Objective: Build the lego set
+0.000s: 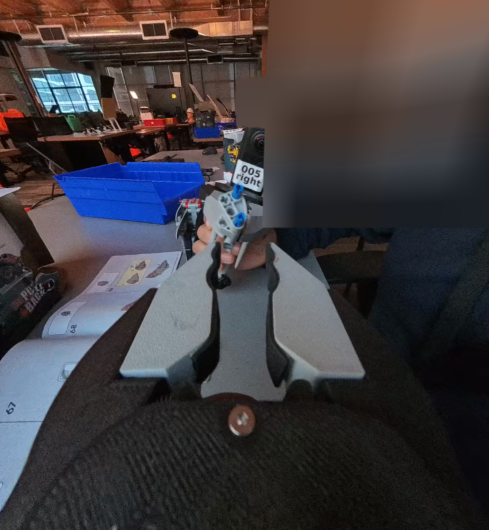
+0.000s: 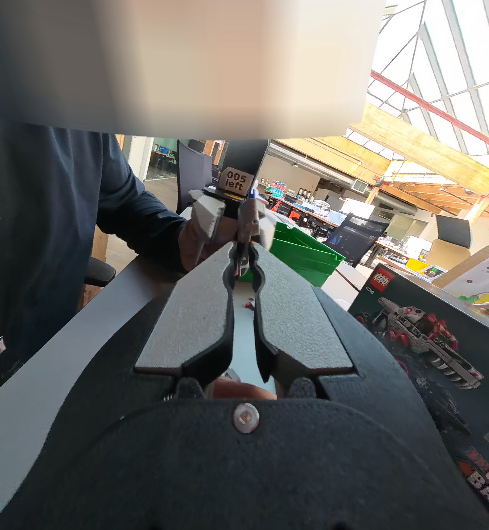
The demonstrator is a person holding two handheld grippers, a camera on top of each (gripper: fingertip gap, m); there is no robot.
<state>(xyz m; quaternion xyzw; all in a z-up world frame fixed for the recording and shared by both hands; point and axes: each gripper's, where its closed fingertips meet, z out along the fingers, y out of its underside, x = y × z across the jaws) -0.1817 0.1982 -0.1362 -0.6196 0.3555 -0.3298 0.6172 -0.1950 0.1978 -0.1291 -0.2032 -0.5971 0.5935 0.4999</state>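
A light grey Lego piece [image 1: 229,219] with two blue pins and a black pin at its lower end is held upright in the air. My right gripper [image 2: 242,252] is shut on the lower part of this piece [image 2: 249,220]. In the left wrist view the right gripper [image 1: 227,241] faces the camera, with a hand behind it. My left gripper [image 1: 243,258] is open with its jaws wide apart, and the piece's black end sits just by its left fingertip [image 1: 216,258]. In the right wrist view the left gripper [image 2: 236,226] stands open around the piece.
A blue bin [image 1: 131,192] stands on the grey table [image 1: 94,229], with a small grey and red built part [image 1: 190,210] beside it. An open instruction booklet [image 1: 128,275] and the set's box [image 2: 423,329] lie close by. A green bin [image 2: 303,258] and small loose parts [image 2: 249,304] are beyond the grippers.
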